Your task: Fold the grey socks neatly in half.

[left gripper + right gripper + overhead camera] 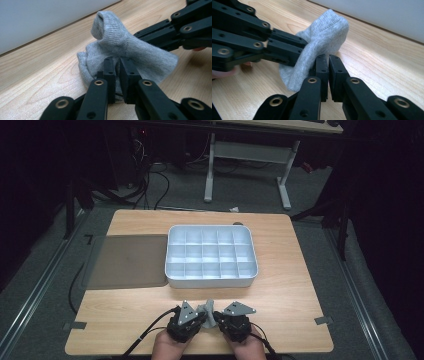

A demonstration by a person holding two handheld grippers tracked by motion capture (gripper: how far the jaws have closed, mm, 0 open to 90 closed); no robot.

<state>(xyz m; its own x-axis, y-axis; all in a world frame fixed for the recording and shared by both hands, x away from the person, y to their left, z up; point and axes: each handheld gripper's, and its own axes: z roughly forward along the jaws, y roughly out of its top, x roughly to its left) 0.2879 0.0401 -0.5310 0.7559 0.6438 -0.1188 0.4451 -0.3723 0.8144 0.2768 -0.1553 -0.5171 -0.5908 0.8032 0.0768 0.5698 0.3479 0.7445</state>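
Both claws pinch the grey sock (pixel 140 53) at the table's (pixel 295 285) near edge: left claw (pixel 117 62), right claw (pixel 327 60). Soft, limp, light; best gripped at bunched folds.

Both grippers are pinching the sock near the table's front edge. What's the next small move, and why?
Probably lift the sock straight up a little. The left gripper and right gripper are both shut on it, it's bunched on the table, and the divided tray just beyond has a wall to get over.
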